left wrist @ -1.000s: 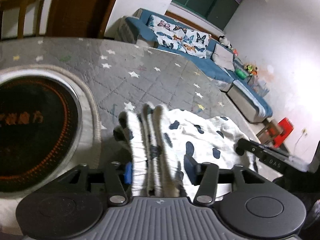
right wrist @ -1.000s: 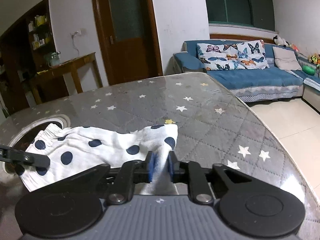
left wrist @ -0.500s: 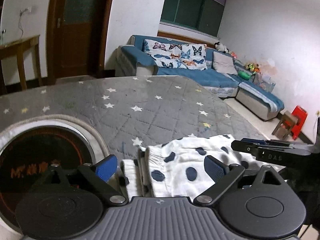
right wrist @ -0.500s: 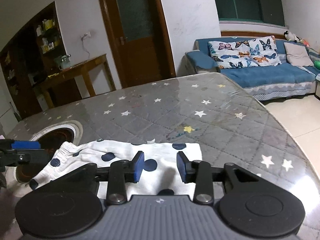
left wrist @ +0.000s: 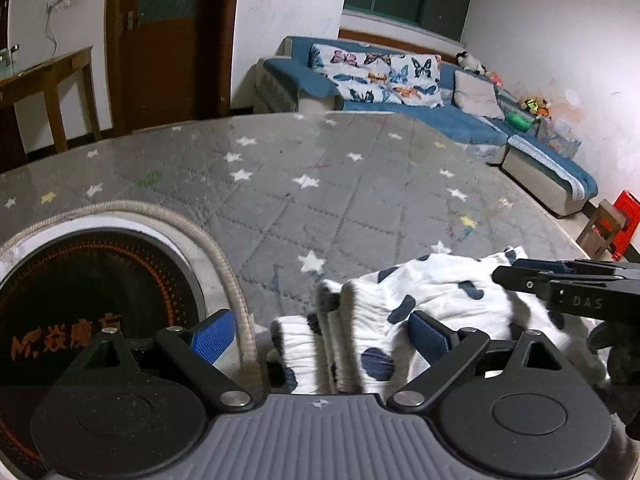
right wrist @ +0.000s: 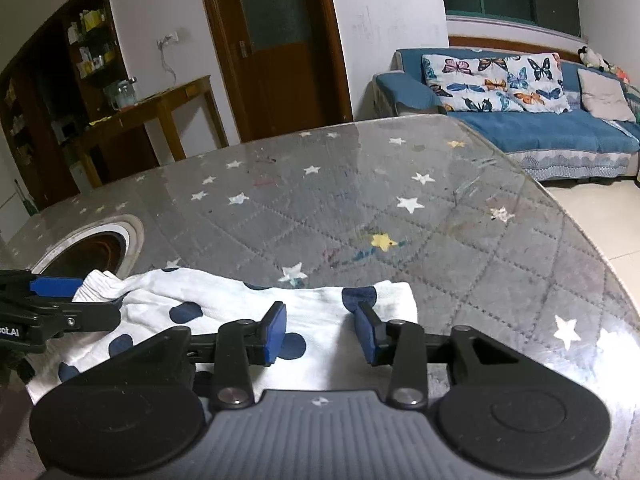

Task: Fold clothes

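Note:
A white garment with navy dots (left wrist: 432, 300) lies folded on the grey star-patterned table (left wrist: 320, 200); its gathered waistband end faces the left wrist camera. My left gripper (left wrist: 320, 332) is open, its blue pads either side of the waistband, holding nothing. In the right wrist view the garment (right wrist: 224, 304) lies flat. My right gripper (right wrist: 320, 332) is open just above its right end, empty. The right gripper's fingers (left wrist: 560, 284) show at the right of the left wrist view, and the left gripper's fingers (right wrist: 60, 312) show at the left of the right wrist view.
A round black induction cooktop (left wrist: 88, 304) with a metal rim is set in the table left of the garment; it also shows in the right wrist view (right wrist: 92, 248). The curved table edge (right wrist: 592, 240) runs on the right. A blue sofa (right wrist: 540, 120) stands beyond.
Both grippers were shut on the garment a second ago; they have opened and let it go. The garment now lies on the table and both grippers have drawn back slightly.

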A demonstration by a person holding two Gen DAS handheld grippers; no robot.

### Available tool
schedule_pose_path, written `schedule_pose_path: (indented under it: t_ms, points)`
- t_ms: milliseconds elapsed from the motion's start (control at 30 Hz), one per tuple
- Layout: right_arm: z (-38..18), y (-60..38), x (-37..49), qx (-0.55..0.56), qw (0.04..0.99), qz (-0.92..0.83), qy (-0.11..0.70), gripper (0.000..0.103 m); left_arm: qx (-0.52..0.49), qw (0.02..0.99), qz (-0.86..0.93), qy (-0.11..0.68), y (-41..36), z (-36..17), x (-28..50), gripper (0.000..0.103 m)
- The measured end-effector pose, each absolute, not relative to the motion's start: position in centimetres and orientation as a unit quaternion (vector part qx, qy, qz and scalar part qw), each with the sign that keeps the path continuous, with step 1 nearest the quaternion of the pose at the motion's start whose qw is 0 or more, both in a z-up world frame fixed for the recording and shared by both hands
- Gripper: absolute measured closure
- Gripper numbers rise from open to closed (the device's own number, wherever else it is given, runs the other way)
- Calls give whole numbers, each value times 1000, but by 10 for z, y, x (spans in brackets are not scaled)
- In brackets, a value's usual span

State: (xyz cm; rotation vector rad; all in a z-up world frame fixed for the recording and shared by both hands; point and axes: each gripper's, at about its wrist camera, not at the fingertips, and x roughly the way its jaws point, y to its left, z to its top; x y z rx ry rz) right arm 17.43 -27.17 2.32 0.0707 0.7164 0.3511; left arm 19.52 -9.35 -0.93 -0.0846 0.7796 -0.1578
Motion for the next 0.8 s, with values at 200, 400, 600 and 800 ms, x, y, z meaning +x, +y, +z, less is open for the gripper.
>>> schedule_pose_path:
  t_ms: [200, 400, 600, 800]
  points:
    - [31, -274, 165, 30, 923, 174, 343, 53, -42, 922, -77, 377, -95, -6, 189, 8]
    - [39, -272, 141, 19, 918, 197, 344, 46, -42, 925, -80, 370, -93, 1, 180, 7]
    - [37, -275, 107, 8, 911, 218, 349, 43, -42, 924, -76, 372, -90, 1, 174, 7]
    - [33, -281, 74, -1, 914, 220, 342, 37, -38, 924, -74, 373, -89, 0, 169, 7]
